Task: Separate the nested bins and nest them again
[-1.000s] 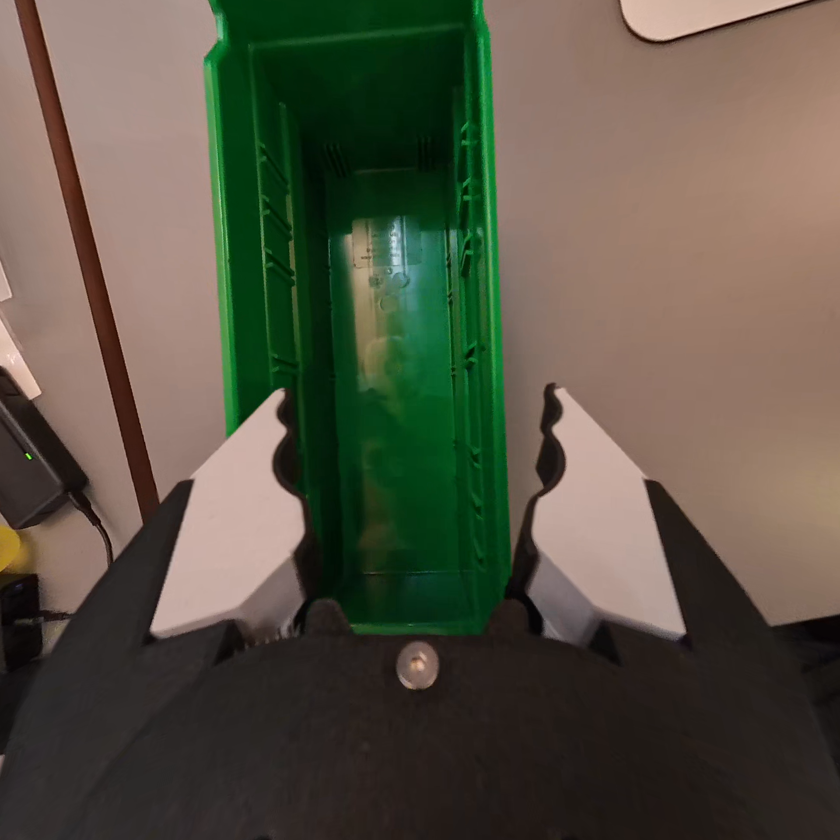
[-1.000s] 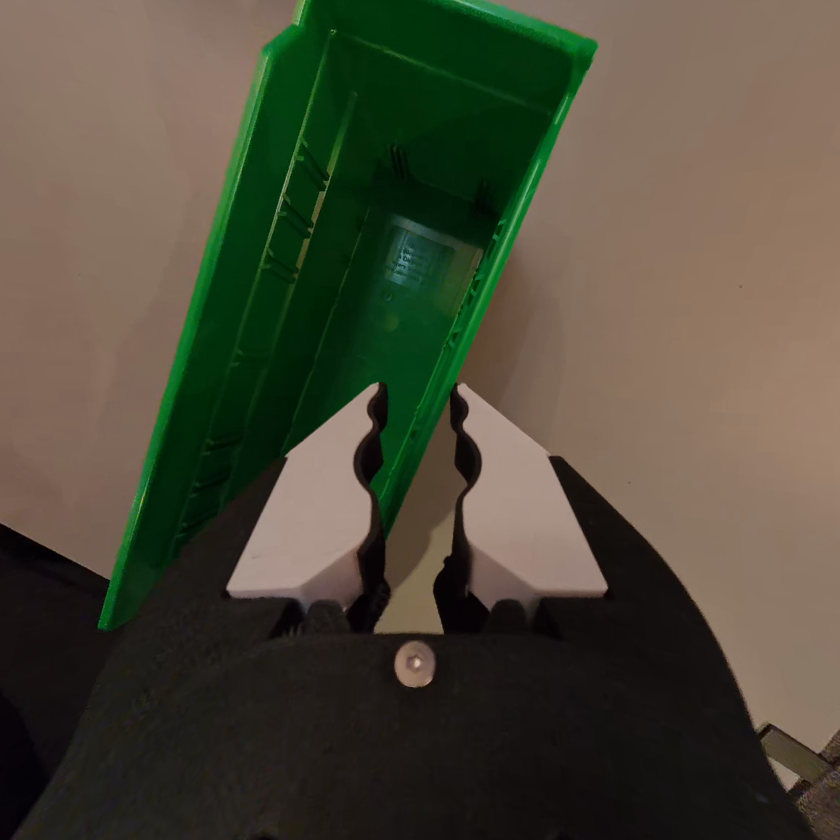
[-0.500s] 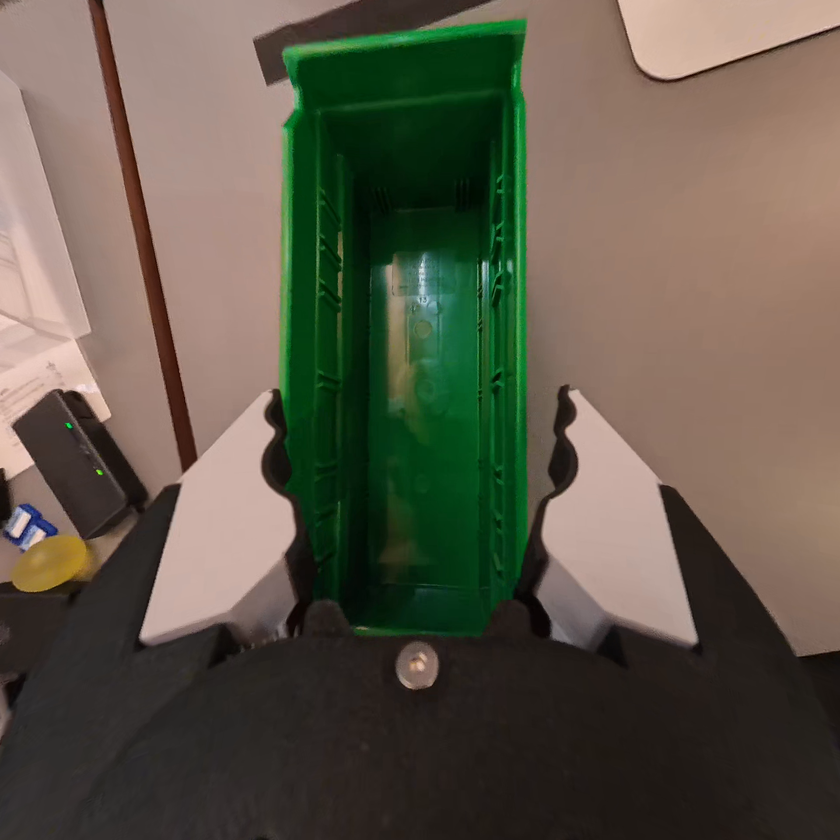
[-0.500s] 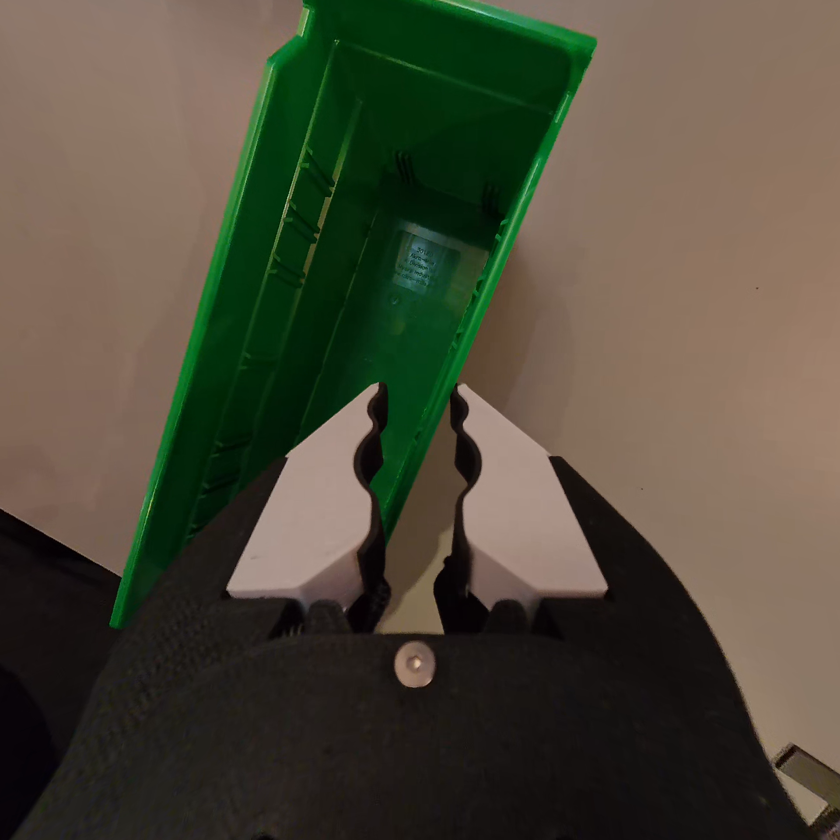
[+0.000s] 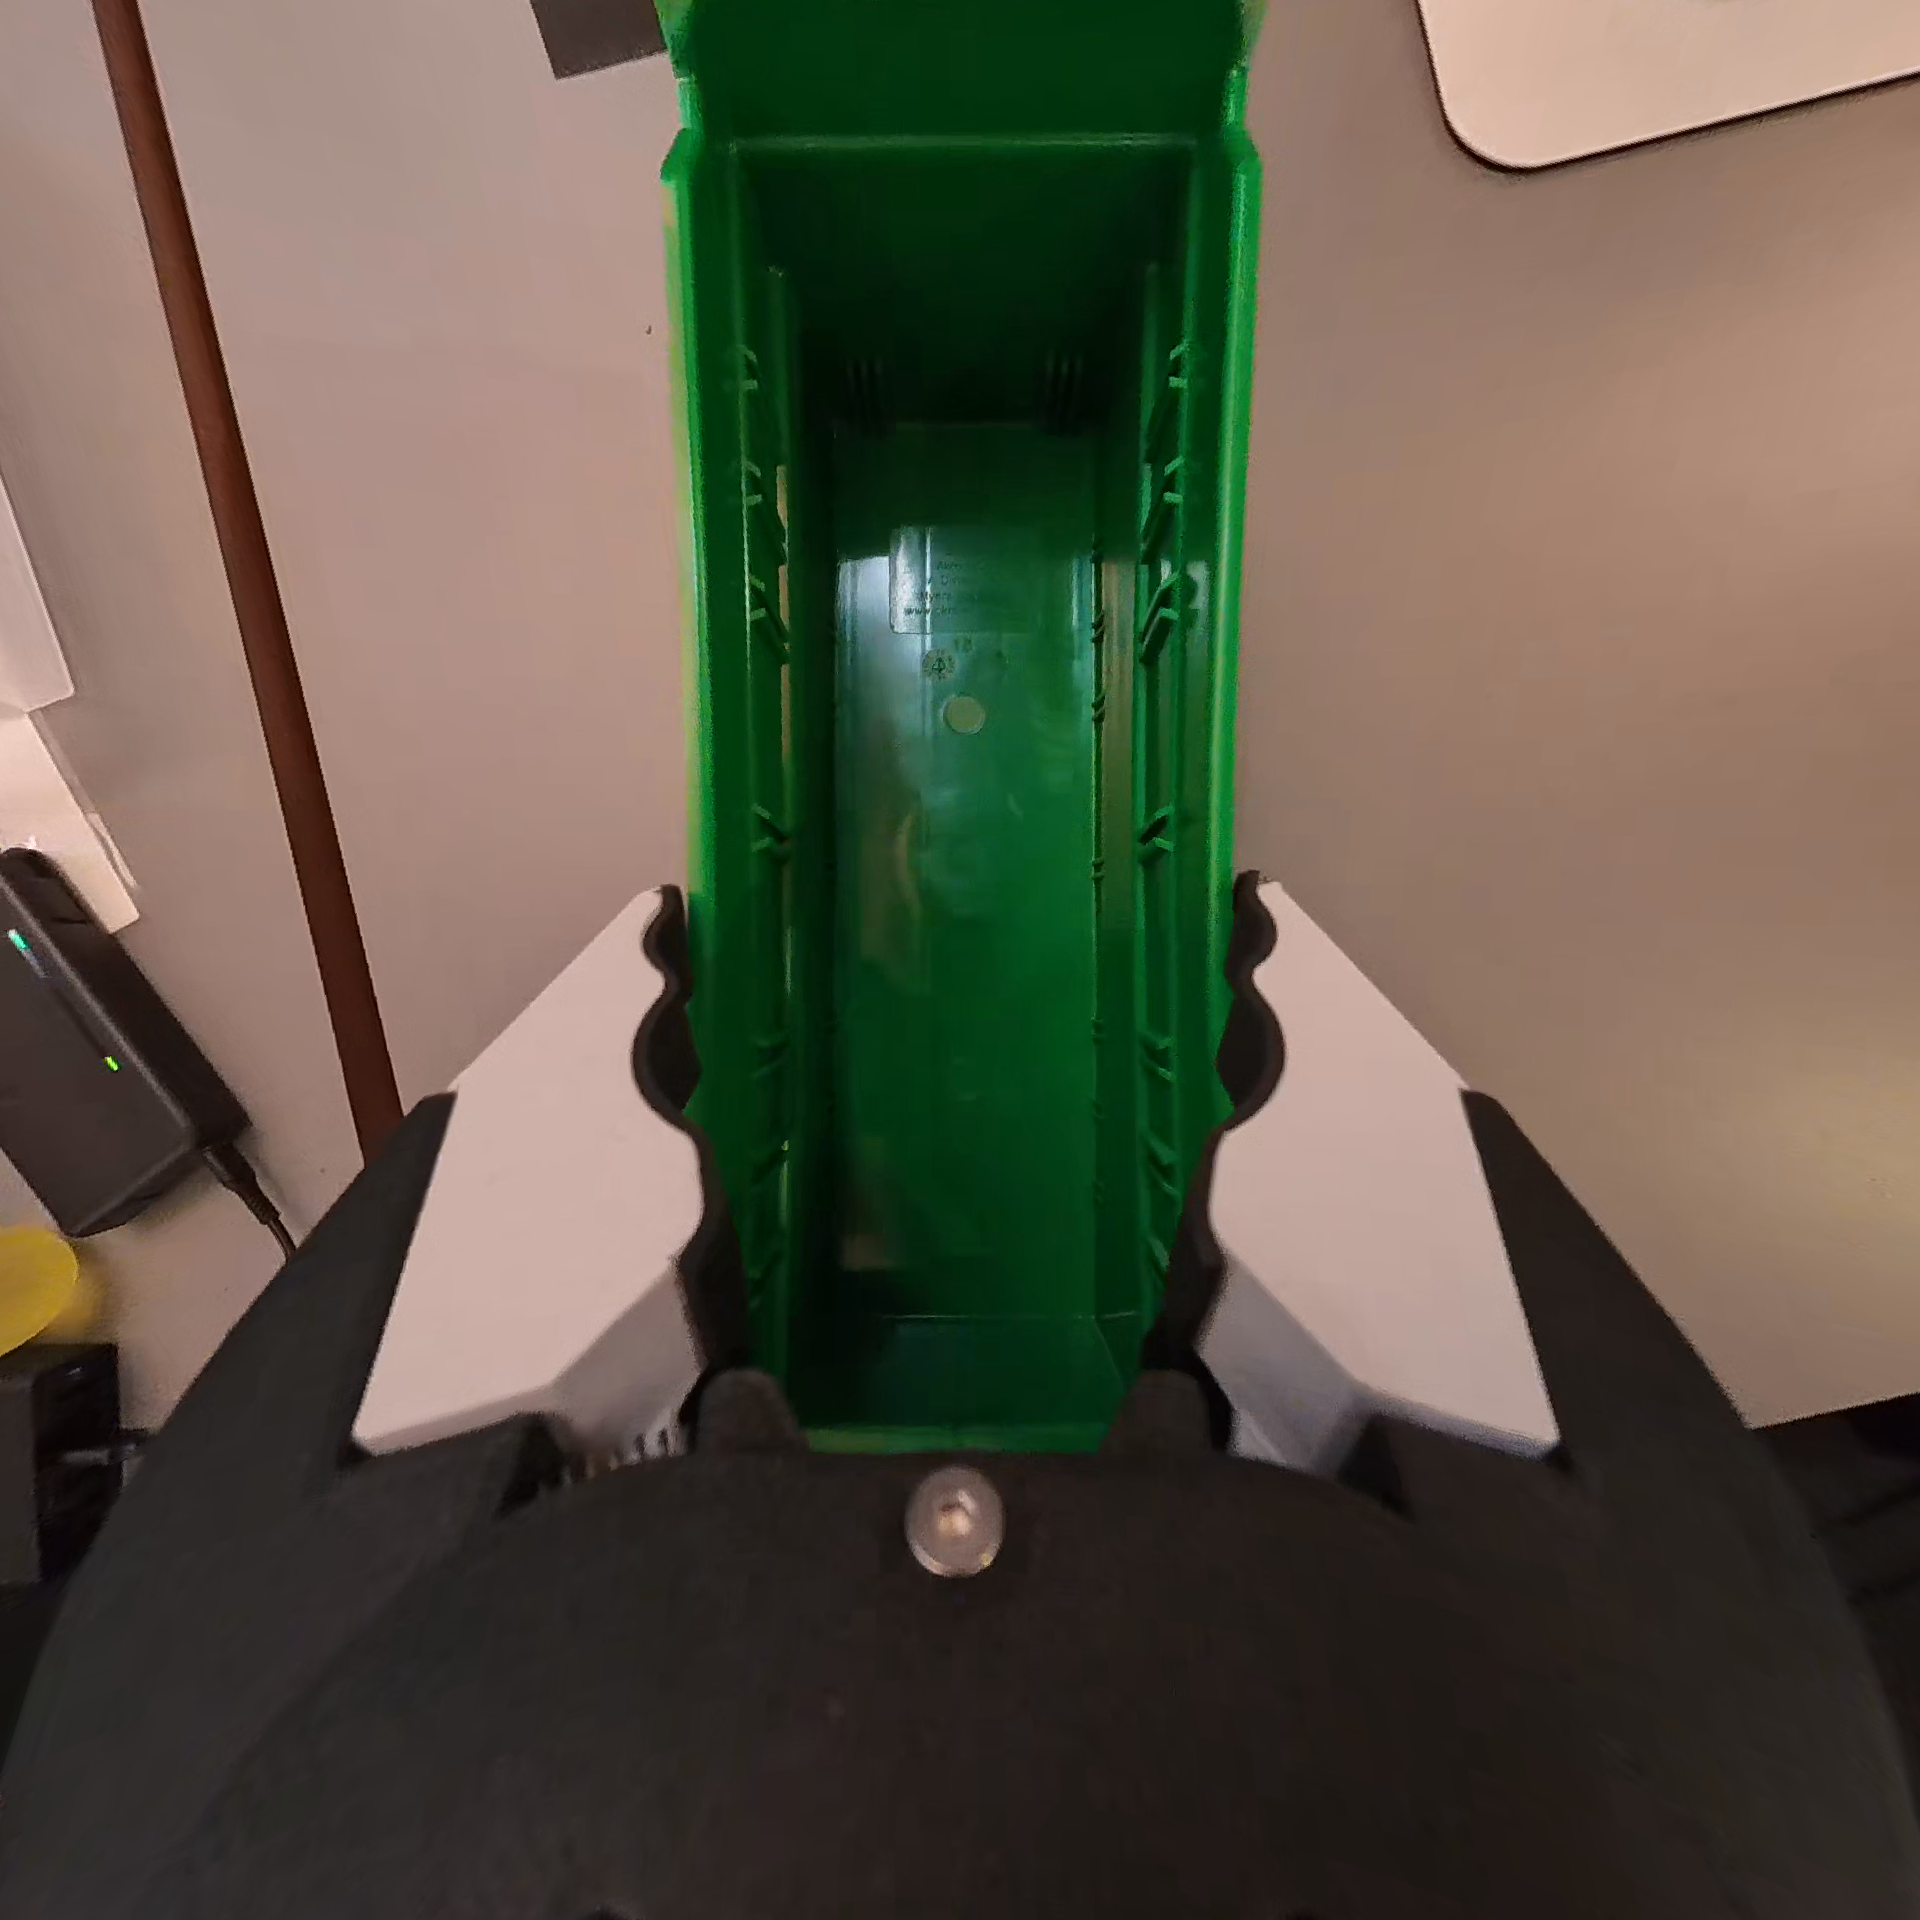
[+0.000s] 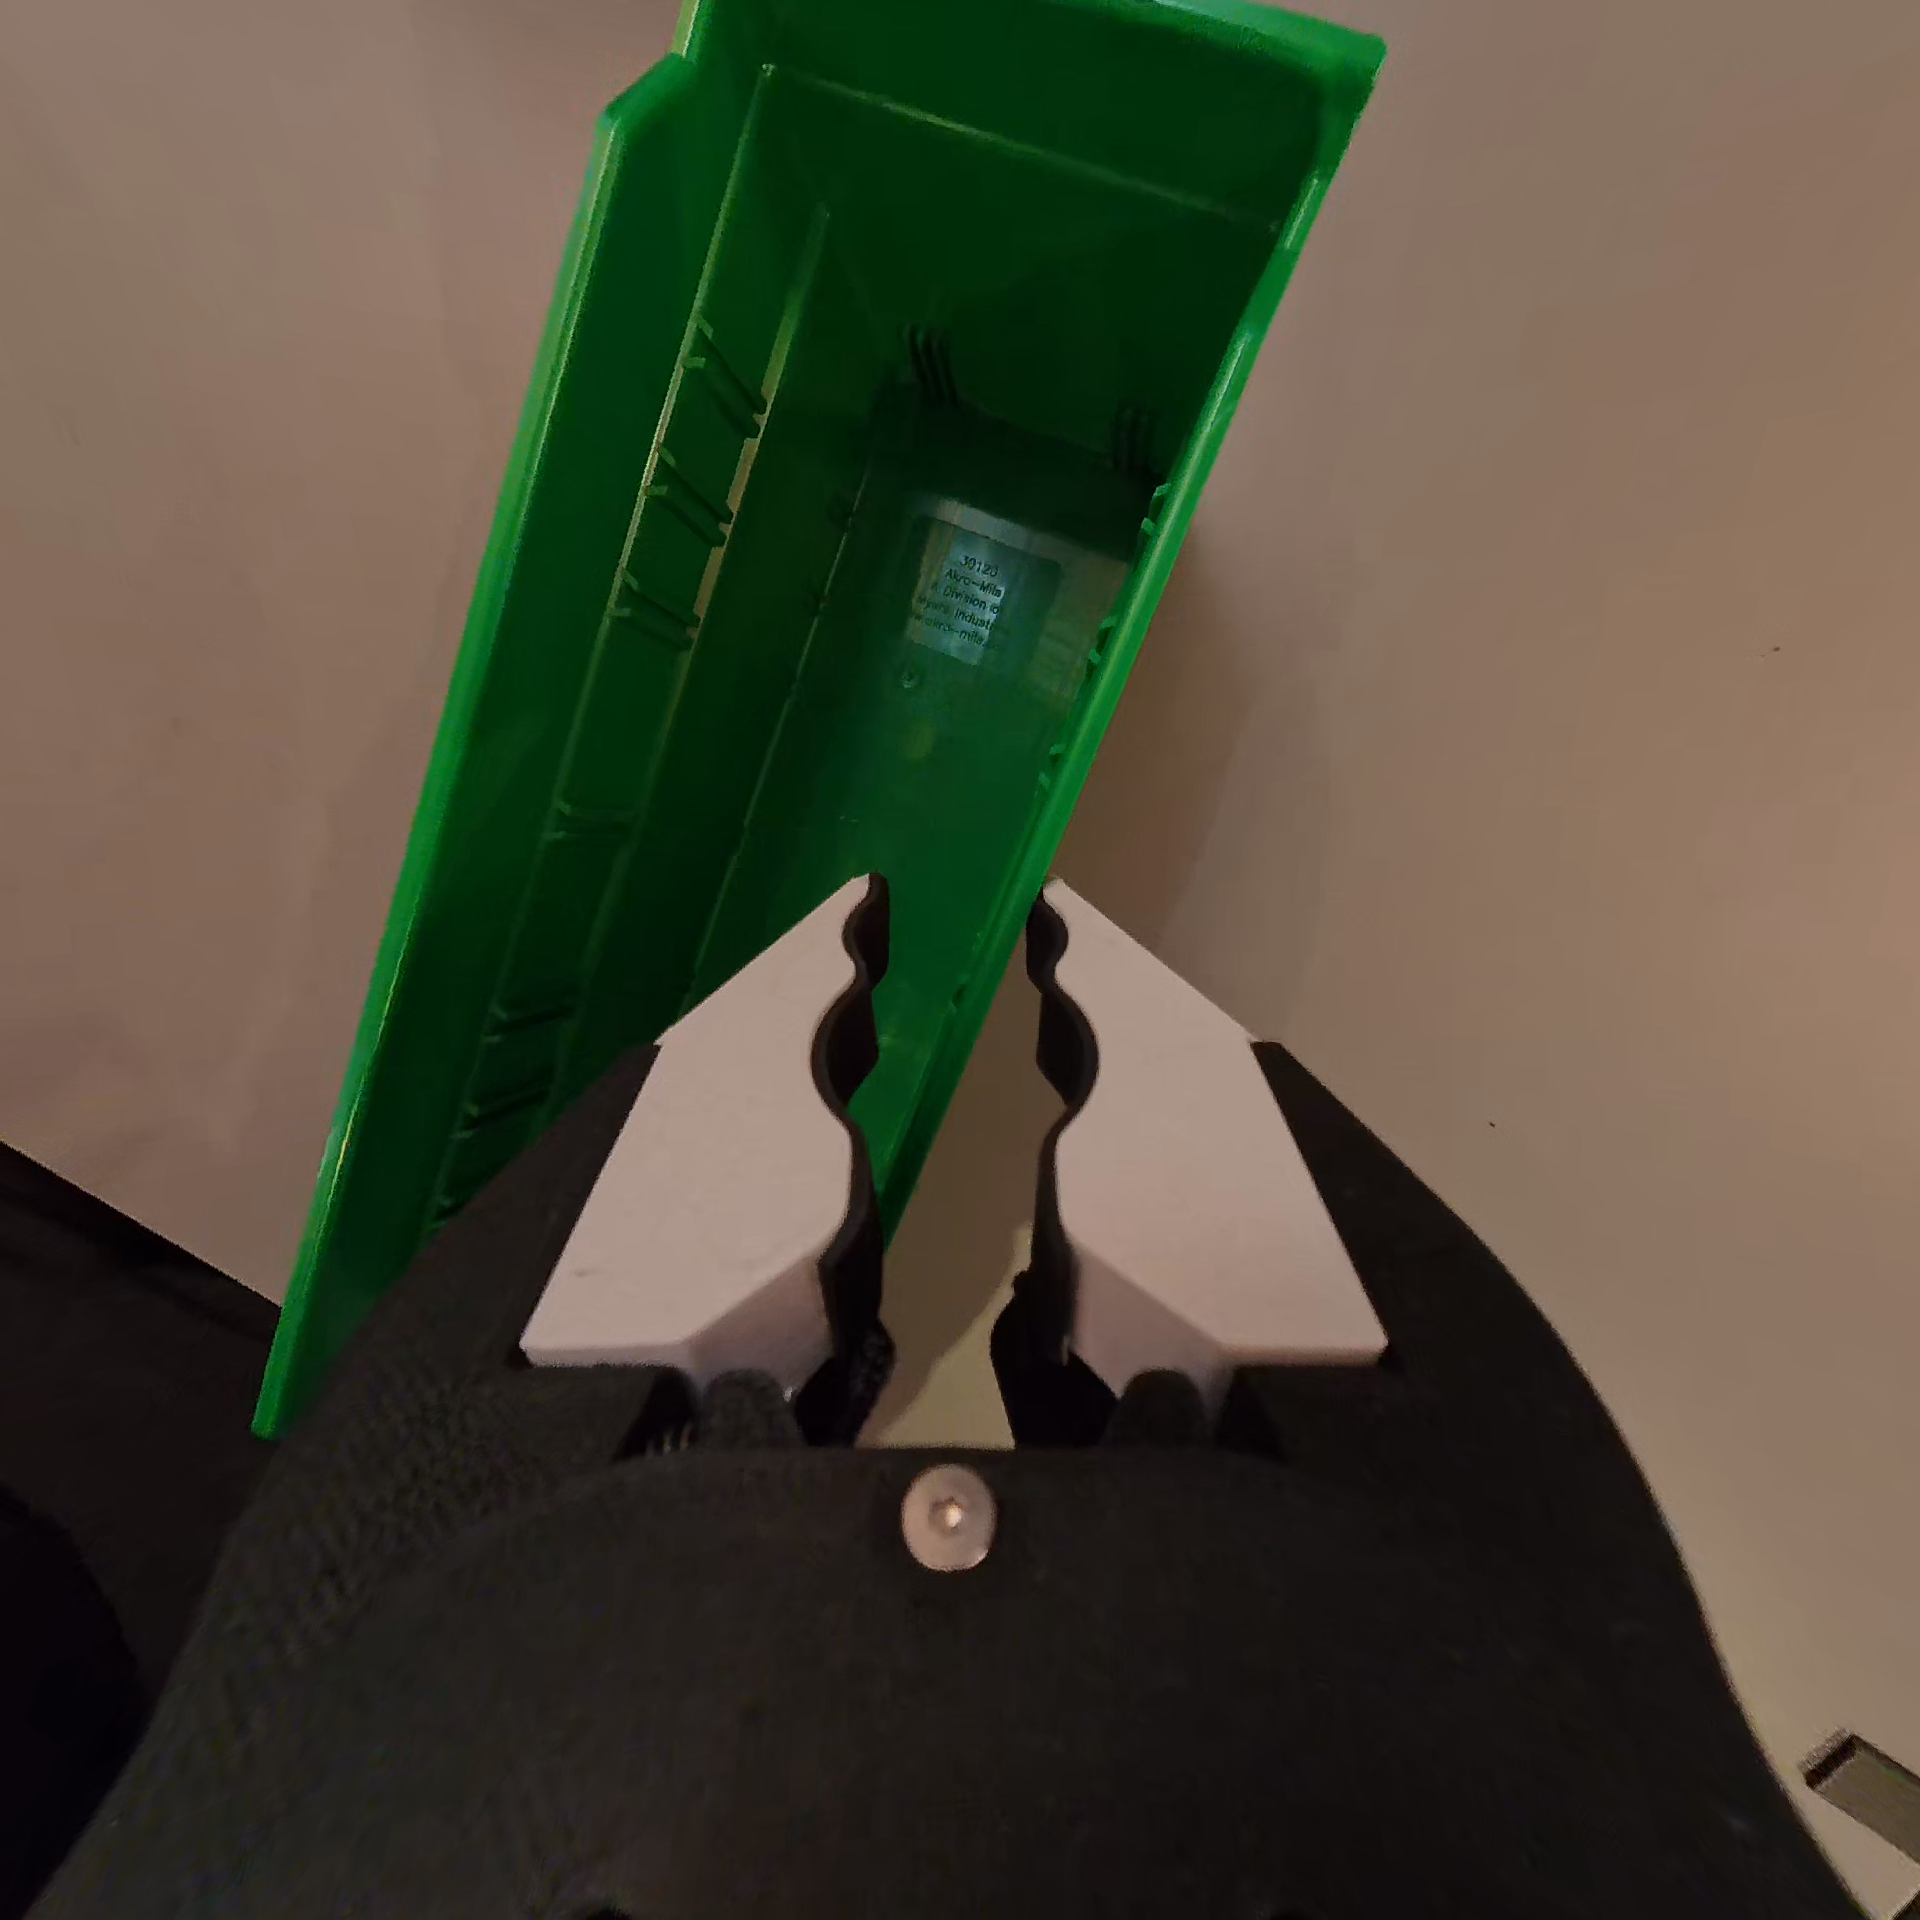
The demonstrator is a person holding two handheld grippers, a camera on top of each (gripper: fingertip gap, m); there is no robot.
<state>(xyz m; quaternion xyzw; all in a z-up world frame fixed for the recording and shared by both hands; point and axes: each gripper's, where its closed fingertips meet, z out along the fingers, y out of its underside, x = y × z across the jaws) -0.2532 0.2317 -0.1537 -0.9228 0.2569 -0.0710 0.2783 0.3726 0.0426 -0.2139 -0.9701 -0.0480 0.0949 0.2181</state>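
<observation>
Two wrist cameras each look along a pair of white-and-black tongs at a long, narrow green plastic bin.

In the left wrist view, the left tongs [image 5: 956,1091] are spread wide and clamp one green bin [image 5: 961,935] across its width, the wavy black pads pressed against both outer side walls near its close end. The bin points straight away from the camera, its open top facing the lens, showing ribbed inner walls and a pale label on its floor. Behind it lies a plain grey bench [image 5: 1558,727]. A dark brown strip [image 5: 239,582] runs along the left, beside a black box [image 5: 83,1081] with small green lights and a yellow disc [image 5: 31,1288]. A white rounded board [image 5: 1662,73] sits at the upper right.

In the right wrist view, the right tongs [image 6: 956,1091] are nearly closed, pinching the right side wall of a second green bin [image 6: 810,675]. This bin slants up to the right, open top toward the camera, over a beige bench [image 6: 1558,727]. The two bins are apart, each held separately.
</observation>
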